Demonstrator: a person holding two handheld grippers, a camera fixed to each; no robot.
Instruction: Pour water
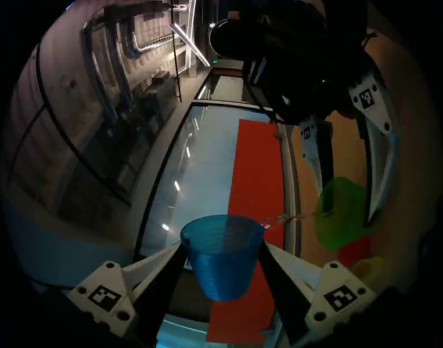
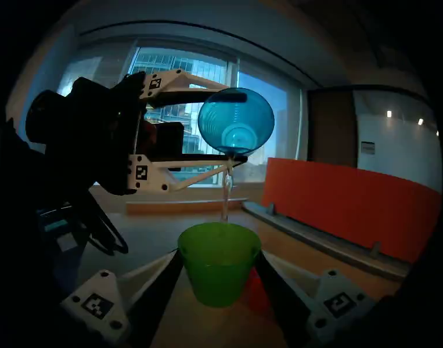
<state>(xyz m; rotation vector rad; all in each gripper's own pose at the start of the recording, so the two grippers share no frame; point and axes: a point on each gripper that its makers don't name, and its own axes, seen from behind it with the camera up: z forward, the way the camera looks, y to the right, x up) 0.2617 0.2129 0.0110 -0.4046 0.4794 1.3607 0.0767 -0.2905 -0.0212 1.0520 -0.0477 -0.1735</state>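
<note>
Water (image 1: 288,218) runs in a thin line from the blue cup (image 1: 223,264) to the green cup (image 1: 337,223) in the left gripper view. The left claw (image 1: 223,249) holds the blue cup, with one finger on each side, closed in narrow around it. The room looks tipped over in this view, so I think this claw is turned to pour. Farther off, the right claw (image 1: 345,206) holds the green cup between its two long fingers. An orange board (image 1: 256,168) runs behind the cups.

In the right gripper view, the green cup stands upright and close, with the right claw's fingers pressing on both its sides. The blue cup is above it and a bit farther away. It lies on its side with its mouth facing this camera. Water falls from its low lip straight down into the green cup. The table (image 2: 157,232) is under both.

I think the pour is part way done. The one thing that matters is that the blue lip sits right over the green mouth. If either claw slides sideways, the water will hit the table.
</note>
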